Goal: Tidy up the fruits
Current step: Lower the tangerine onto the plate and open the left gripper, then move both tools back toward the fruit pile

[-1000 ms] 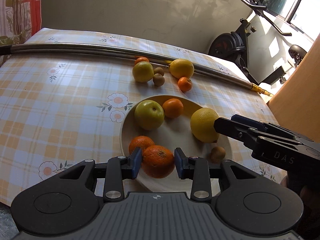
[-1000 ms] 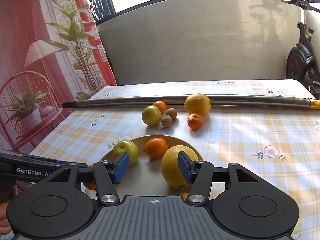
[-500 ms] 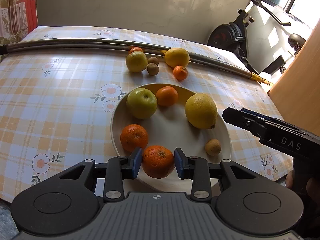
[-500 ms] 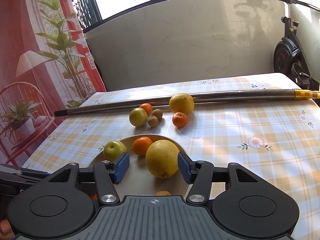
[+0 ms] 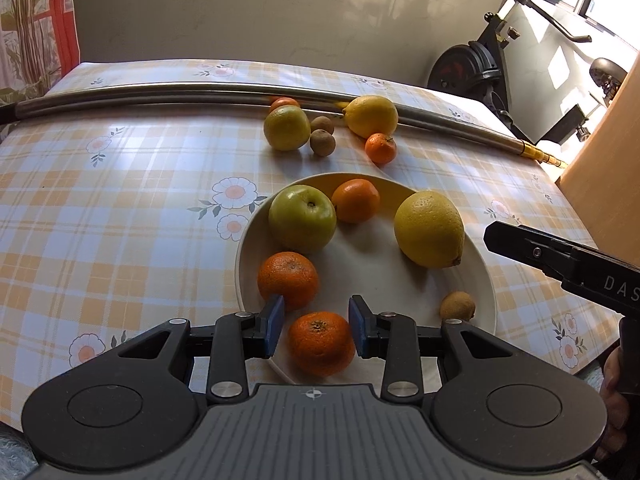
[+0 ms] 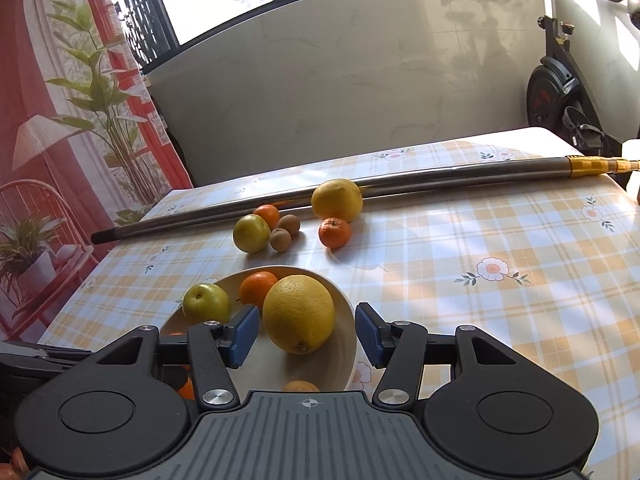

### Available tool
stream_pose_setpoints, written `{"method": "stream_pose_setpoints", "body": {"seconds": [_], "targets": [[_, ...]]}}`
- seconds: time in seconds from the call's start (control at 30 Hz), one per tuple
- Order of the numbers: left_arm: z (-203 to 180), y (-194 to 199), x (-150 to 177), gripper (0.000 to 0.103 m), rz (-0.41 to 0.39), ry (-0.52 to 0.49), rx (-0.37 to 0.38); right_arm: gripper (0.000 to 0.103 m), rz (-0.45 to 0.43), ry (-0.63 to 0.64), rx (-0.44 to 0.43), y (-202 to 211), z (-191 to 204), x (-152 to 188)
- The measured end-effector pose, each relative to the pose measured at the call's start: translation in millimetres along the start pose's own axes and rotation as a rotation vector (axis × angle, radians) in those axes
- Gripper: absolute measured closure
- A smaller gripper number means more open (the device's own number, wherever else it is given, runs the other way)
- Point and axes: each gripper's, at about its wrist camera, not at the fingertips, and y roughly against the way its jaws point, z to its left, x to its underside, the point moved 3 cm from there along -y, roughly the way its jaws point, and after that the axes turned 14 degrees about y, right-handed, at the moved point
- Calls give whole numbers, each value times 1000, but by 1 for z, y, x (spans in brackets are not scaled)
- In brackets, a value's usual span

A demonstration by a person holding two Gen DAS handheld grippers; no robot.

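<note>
When looking along the left hand-held gripper [image 5: 316,330]: narrow opening, blue pads clenched on a held mandarin [image 5: 320,342]. Right pad against the peel; at the left pad a thin dark line, so contact there hard to judge. Held over the near rim of the cream plate [image 5: 246,256].

On the plate, further in:
- a second mandarin [image 5: 288,280] just beyond the left fingertip
- a green apple [image 5: 302,218] behind it
- an orange [image 5: 356,200] touching the apple
- a big lemon [image 5: 428,228] at the right side
- a small brown fruit [image 5: 458,306] by the right rim

Beyond the plate, on the checked tabletop [image 5: 120,220], a loose group: a yellow-green apple [image 5: 287,127], two small brown fruits [image 5: 322,143], another lemon [image 5: 372,116] and a little mandarin [image 5: 381,147]. All lying near a long metal pole [image 5: 160,94].

When looking along the right hand-held gripper [image 6: 306,330]: wider opening, released, grasping nothing. Big lemon seen between the two blue pads but apart from both, with bare plate visible at each side of it. Lies on the plate, pointed tip toward the camera. Green apple and orange behind it, to the left. Loose group further on the tabletop, in front of the pole.
</note>
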Motion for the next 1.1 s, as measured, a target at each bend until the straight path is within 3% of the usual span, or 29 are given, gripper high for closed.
{"method": "stream_pose_setpoints", "body": {"seconds": [0.33,0.6,0.73,1.1], "targets": [[5,-4,-13,65,-51,-19,-48,52,-2,-2,3,0,0,-1],[1,10,-7,65,-63,-25,-20,52,-7,-2,2,0,0,-1],[-6,15,-1,45,-73,-56,7,52,-9,-5,4,0,-1,-2],[2,25,-12,45,-112,-11,6,52,-19,-12,8,2,-6,-4]]}}
